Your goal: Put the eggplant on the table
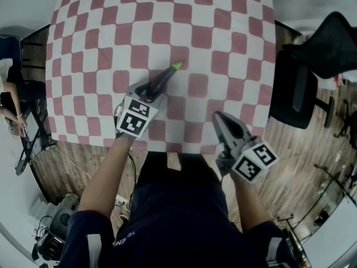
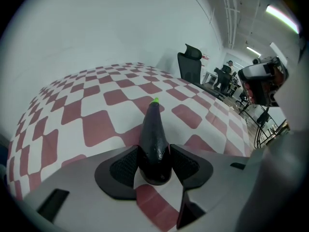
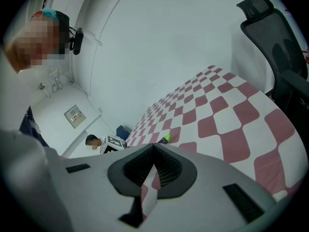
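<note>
Glossy smooth eggplant [image 2: 154, 139]; matt checked cloth on the table [image 1: 162, 32]; wood-plank floor [image 1: 290, 155].

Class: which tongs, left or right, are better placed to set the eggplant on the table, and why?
Left. The left tongs clamp the dark purple eggplant over the red-and-white checked table; the right tongs are shut, empty, near its edge.

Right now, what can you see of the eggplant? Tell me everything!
The eggplant is slim and dark purple, almost black, with smooth shiny skin and a bright green tip. The left tongs are shut on its fat rounded end, one black pad on each side. Its thin green end points away from the person, out over the red and white checkered table. Only the tongs clearly touch it; I cannot tell whether it touches the table.
</note>
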`<state>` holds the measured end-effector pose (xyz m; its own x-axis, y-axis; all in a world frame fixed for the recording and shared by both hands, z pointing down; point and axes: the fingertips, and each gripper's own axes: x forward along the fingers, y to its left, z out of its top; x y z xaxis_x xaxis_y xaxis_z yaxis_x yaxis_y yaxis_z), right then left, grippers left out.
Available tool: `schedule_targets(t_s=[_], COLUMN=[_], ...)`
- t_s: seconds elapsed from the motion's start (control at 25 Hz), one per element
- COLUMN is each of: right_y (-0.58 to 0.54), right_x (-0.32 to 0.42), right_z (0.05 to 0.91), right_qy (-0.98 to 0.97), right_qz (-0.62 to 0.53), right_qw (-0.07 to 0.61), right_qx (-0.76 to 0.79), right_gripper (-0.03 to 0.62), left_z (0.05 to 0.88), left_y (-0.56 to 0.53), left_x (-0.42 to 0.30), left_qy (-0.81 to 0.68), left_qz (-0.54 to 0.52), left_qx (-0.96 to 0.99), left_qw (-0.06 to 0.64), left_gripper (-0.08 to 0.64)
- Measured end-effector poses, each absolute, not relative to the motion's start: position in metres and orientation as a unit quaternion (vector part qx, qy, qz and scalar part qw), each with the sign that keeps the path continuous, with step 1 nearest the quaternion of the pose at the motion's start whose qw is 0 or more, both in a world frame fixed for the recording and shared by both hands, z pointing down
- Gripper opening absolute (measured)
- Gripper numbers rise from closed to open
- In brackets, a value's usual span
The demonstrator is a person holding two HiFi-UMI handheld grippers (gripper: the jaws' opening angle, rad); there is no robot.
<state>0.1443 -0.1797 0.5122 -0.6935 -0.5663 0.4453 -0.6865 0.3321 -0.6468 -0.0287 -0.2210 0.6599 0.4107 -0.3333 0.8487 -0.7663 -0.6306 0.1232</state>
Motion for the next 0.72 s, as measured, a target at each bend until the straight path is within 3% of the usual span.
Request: schedule_targets(t_s=[0.72], right_y=[-0.1699], right_x=[0.1453], right_z=[0.5050], right_qy=[-0.813], right_qz=[0.427], right_qw=[0.065], right_qx=[0.390], right_gripper=[0.017], left_z=[0.6539], left_y=[-0.2176], left_x=[-0.0280], left_qy=[-0.339], left_qz=[0.430], left_qx=[0.799], left_qw=[0.248], left_gripper=[0.244])
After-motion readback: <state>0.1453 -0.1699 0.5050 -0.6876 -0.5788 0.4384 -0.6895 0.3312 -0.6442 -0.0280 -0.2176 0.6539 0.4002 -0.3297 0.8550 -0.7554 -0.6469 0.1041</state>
